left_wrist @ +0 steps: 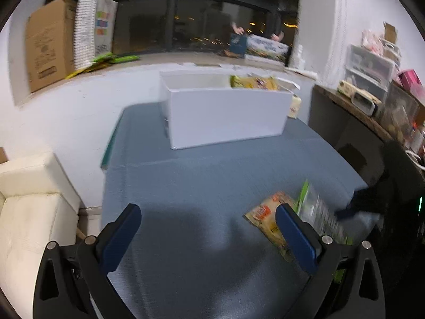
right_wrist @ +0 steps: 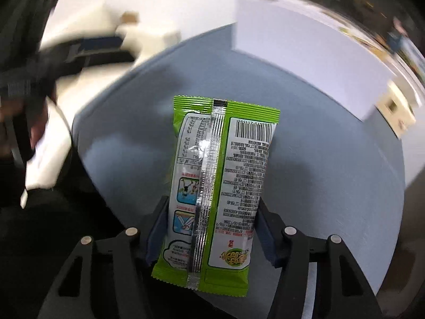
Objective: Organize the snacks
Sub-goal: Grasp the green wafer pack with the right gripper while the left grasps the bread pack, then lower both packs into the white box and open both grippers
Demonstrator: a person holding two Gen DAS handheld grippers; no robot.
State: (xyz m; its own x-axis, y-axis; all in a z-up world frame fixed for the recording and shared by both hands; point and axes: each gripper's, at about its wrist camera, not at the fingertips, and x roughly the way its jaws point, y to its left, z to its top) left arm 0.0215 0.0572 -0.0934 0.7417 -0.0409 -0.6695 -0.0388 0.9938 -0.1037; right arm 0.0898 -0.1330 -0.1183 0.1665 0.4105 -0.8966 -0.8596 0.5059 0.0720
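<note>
My right gripper (right_wrist: 212, 207) is shut on a green snack packet (right_wrist: 220, 175), held back side up above the blue-grey table (right_wrist: 332, 175). In the left wrist view the same green packet (left_wrist: 317, 212) shows blurred at the right, beside a yellow snack packet (left_wrist: 268, 220) lying on the table (left_wrist: 186, 186). My left gripper (left_wrist: 207, 212) hangs open over the table's near part, holding nothing. A white box (left_wrist: 225, 117) stands at the table's far side with a yellow snack bag (left_wrist: 252, 82) in its right end. The white box (right_wrist: 305, 50) is also ahead of the right gripper.
A small cream packet (left_wrist: 295, 107) lies right of the box. A cream sofa (left_wrist: 29, 207) stands left of the table, a dark desk (left_wrist: 353, 122) with clutter to the right. A cardboard box (left_wrist: 49, 42) sits on the far ledge by the window.
</note>
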